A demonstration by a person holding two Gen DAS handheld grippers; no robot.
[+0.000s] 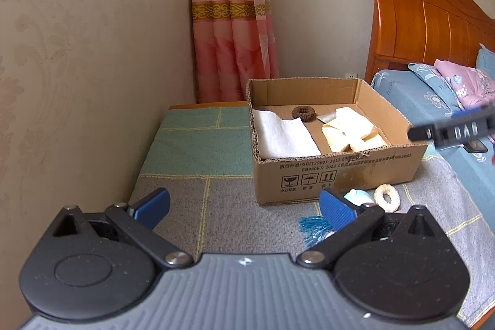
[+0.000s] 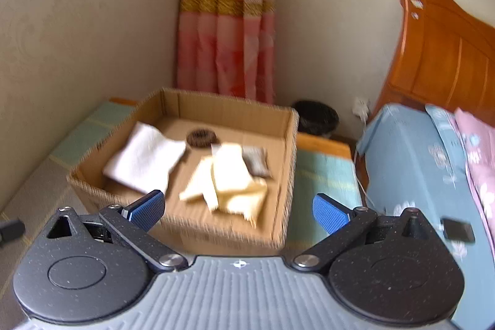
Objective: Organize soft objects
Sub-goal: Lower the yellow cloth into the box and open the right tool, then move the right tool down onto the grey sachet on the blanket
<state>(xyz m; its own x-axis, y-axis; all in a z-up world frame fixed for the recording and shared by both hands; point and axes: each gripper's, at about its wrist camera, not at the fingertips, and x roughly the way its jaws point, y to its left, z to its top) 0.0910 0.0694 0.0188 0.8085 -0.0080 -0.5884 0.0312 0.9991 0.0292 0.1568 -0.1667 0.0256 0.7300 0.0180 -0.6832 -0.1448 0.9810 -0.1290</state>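
Nearest to my left camera is the left gripper (image 1: 244, 207), with both blue pads wide apart and nothing between them. It hangs low over the grey and green checked cloth (image 1: 198, 144). Just beside its right pad (image 1: 335, 214) lie three small things on the cloth: a blue tassel (image 1: 312, 226), a pale blue soft object (image 1: 355, 196) partly hidden by the pad, and a cream scrunchie (image 1: 386, 197). Past them stands the cardboard box (image 1: 337, 175), open at the top. Inside I see a white cloth (image 1: 283, 135) against the left wall, a brown scrunchie (image 1: 303, 113) toward the back, and pale yellow cloths (image 1: 351, 129) to the right of the white one.

In my right camera, which is a little blurred, the right gripper (image 2: 238, 211) is also spread wide and holds nothing. It hovers over the near edge of the same box (image 2: 287, 150), above the yellow cloths (image 2: 229, 178). The white cloth (image 2: 145, 160) and the brown scrunchie (image 2: 201, 138) are seen there too, with a small grey piece (image 2: 256, 161) touching the yellow ones.

To the right is the bed with a blue flowered sheet (image 2: 411, 163) and a wooden headboard (image 1: 433, 20); a pink curtain (image 1: 230, 20) hangs behind the box.
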